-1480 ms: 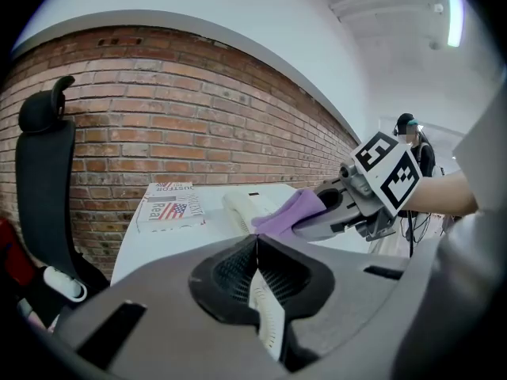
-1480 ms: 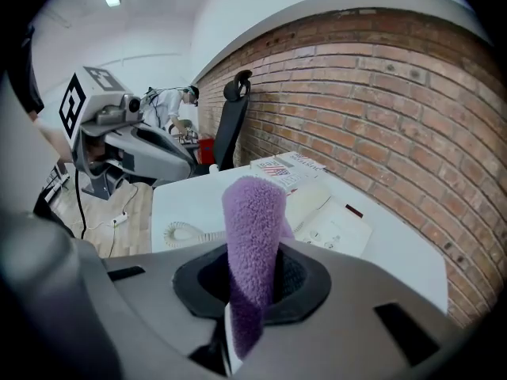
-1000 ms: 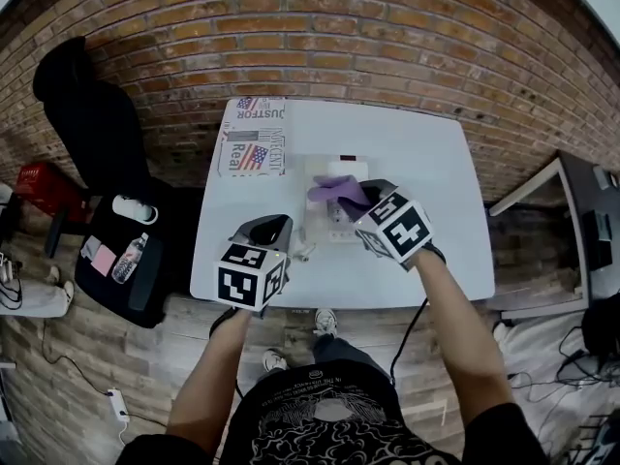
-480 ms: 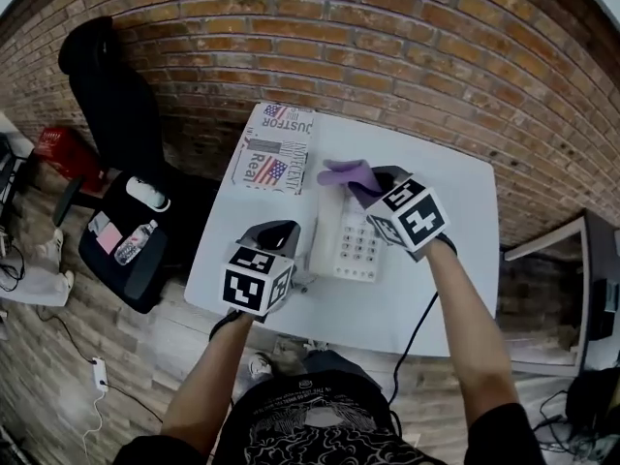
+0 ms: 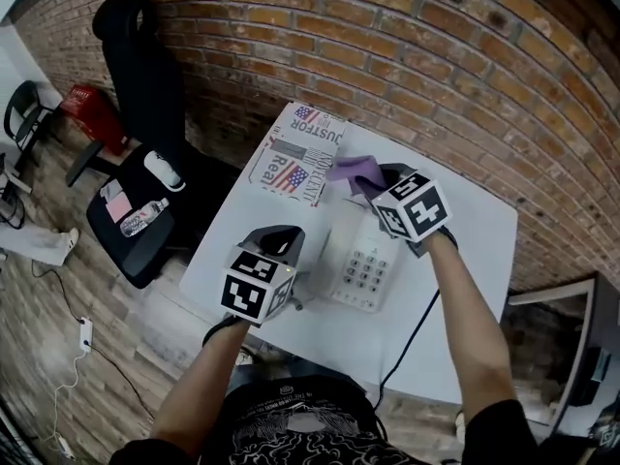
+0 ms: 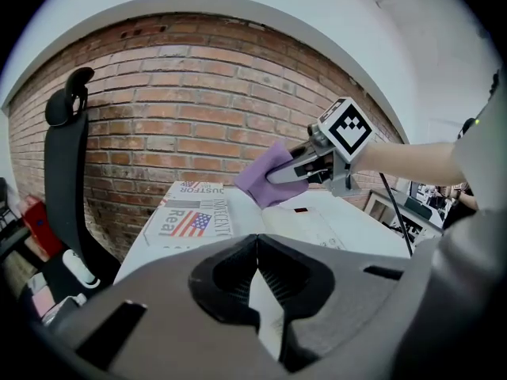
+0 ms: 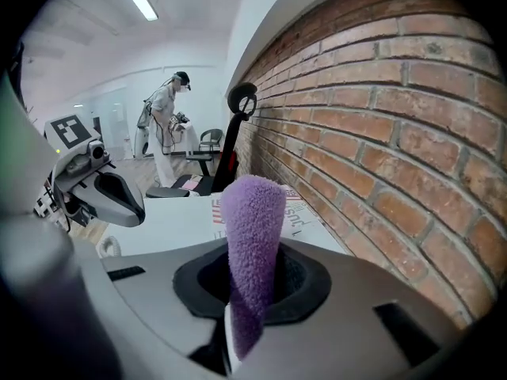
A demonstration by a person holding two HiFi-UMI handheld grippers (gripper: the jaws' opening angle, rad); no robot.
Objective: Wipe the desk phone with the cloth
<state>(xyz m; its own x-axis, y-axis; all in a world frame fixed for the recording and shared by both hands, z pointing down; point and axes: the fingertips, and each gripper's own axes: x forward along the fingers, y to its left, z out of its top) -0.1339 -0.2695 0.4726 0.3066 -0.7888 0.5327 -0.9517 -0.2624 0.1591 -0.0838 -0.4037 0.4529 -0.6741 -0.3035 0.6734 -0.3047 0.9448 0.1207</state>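
A white desk phone (image 5: 366, 264) lies on the white table (image 5: 465, 289), with its keypad showing. My right gripper (image 5: 376, 184) is shut on a purple cloth (image 5: 351, 170) and holds it just above the phone's far end. In the right gripper view the cloth (image 7: 253, 212) stands up from between the shut jaws of the right gripper (image 7: 252, 269). My left gripper (image 5: 283, 245) sits at the phone's near left corner. In the left gripper view the left gripper (image 6: 255, 240) has its tips together, with the phone (image 6: 305, 222) and cloth (image 6: 265, 176) beyond.
A folded newspaper (image 5: 295, 153) lies at the table's far left corner, just beyond the cloth. A brick wall (image 5: 436, 56) runs close behind the table. A black office chair (image 5: 145, 76) and a black seat with a bottle (image 5: 136, 216) stand to the left. A black cable (image 5: 412, 332) hangs from my right gripper.
My right gripper has carried the cloth from over the phone's upper part to its far end, uncovering the keypad. The left gripper keeps its place. The head view has swung.
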